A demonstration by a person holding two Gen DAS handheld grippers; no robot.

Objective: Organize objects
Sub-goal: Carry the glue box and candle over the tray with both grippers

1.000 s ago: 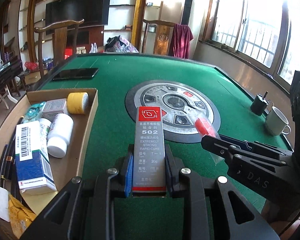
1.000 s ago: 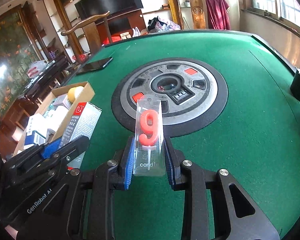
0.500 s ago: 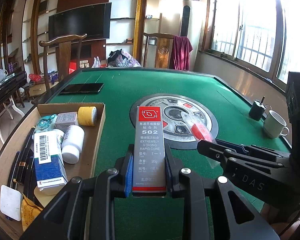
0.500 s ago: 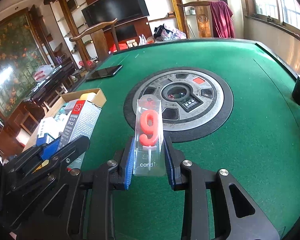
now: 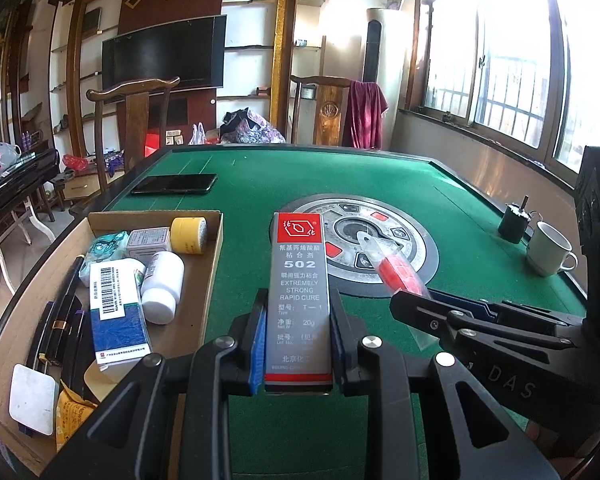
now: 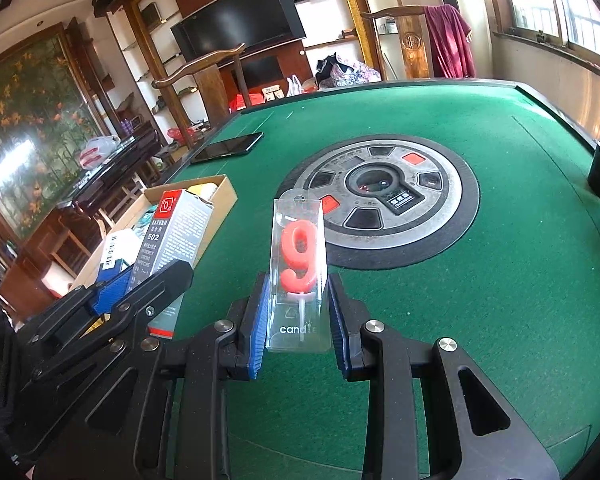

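Note:
My left gripper (image 5: 298,338) is shut on a grey and red 502 glue box (image 5: 299,280), held upright above the green table. My right gripper (image 6: 298,312) is shut on a clear candle pack (image 6: 299,268) with a red number 9 inside. Each gripper shows in the other's view: the right one with the candle pack (image 5: 396,270) at the right, the left one with the glue box (image 6: 168,240) at the left. A cardboard tray (image 5: 212,264) lies left of the glue box and holds several items: a white bottle (image 5: 162,284), a blue and white box (image 5: 116,312), a yellow tape roll (image 5: 189,235).
A round grey dial panel (image 6: 380,196) sits in the middle of the green table (image 6: 500,280). A black phone (image 5: 175,183) lies at the far left. A white mug (image 5: 550,249) and a small black holder (image 5: 514,224) stand near the right edge. Wooden chairs stand behind the table.
Both grippers have risen a little and tilted up with their loads still held; more of the room and the far table edge shows now. The tray sits lower in the left view.

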